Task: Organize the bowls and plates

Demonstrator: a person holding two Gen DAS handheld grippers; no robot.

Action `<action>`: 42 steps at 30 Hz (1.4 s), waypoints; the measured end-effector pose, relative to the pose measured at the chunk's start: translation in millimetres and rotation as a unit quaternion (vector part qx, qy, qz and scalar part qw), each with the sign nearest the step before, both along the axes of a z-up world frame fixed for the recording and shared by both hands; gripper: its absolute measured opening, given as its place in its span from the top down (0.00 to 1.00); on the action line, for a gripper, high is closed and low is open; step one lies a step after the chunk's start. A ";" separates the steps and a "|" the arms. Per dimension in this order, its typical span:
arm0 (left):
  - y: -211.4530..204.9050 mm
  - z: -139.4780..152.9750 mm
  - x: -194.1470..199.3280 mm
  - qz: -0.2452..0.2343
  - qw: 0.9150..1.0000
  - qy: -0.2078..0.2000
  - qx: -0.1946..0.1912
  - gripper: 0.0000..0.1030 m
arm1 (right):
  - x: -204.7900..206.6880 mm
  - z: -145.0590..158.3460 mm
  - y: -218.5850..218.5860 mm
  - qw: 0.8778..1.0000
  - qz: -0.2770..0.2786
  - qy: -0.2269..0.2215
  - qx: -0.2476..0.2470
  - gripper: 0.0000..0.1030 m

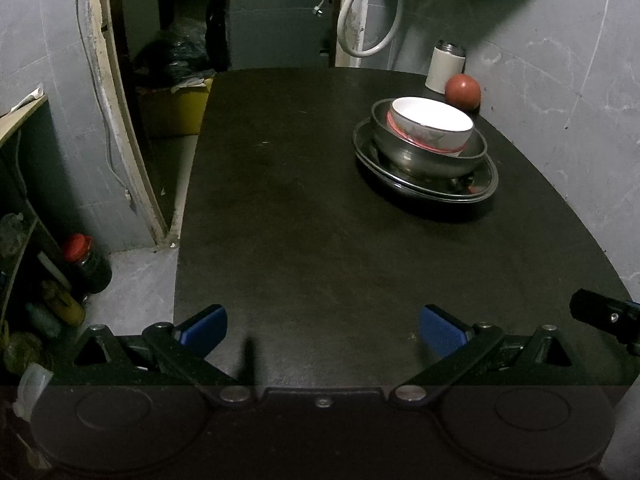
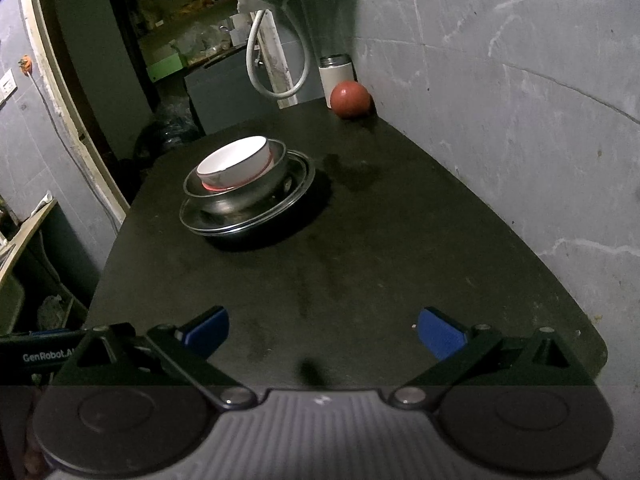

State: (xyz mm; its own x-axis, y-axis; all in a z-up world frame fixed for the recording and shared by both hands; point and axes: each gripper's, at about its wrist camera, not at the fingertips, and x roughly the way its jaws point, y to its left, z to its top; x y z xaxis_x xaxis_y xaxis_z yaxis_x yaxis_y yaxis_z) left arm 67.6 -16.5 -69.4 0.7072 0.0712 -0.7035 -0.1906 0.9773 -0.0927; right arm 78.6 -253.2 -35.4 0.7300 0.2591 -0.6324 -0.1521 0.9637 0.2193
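Observation:
A white bowl (image 1: 434, 122) sits inside a steel bowl (image 1: 430, 156), which rests on stacked steel plates (image 1: 478, 190) on the black table (image 1: 300, 220). The right wrist view shows the same stack: white bowl (image 2: 236, 162), steel bowl (image 2: 244, 194), plates (image 2: 224, 226). My left gripper (image 1: 323, 330) is open and empty above the table's near edge, well short of the stack. My right gripper (image 2: 323, 330) is open and empty, also near the front edge, with the stack ahead to its left.
A red ball (image 1: 463, 91) and a white canister (image 1: 445, 66) stand at the far corner by the grey wall (image 2: 500, 120). A white hose (image 1: 368, 12) hangs behind. A doorway and floor clutter lie left of the table. The right gripper's body (image 1: 606, 316) shows at the right edge.

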 end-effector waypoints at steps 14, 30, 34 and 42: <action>0.2 -0.8 1.7 0.000 1.000 0.002 -0.001 0.01 | 1.2 -1.1 0.4 1.000 -0.001 0.003 -0.001 0.00; 0.9 -1.1 2.4 0.000 1.000 0.002 -0.001 0.01 | 1.3 -1.4 3.0 1.000 -0.002 0.003 -0.002 0.00; 1.2 -1.2 2.3 -0.001 1.000 0.002 -0.001 0.01 | 1.5 -1.4 3.0 1.000 -0.003 0.003 -0.002 0.00; 2.5 -1.9 4.2 -0.002 1.000 0.001 -0.002 0.01 | 1.7 -1.1 4.7 1.000 -0.003 0.003 -0.002 0.00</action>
State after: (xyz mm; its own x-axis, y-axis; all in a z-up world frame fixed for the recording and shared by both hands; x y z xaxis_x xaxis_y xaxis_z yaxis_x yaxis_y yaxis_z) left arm 71.8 -14.0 -71.3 0.7058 0.0664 -0.7053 -0.1875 0.9776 -0.0956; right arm 80.3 -248.5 -36.6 0.7272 0.2522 -0.6383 -0.1447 0.9655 0.2166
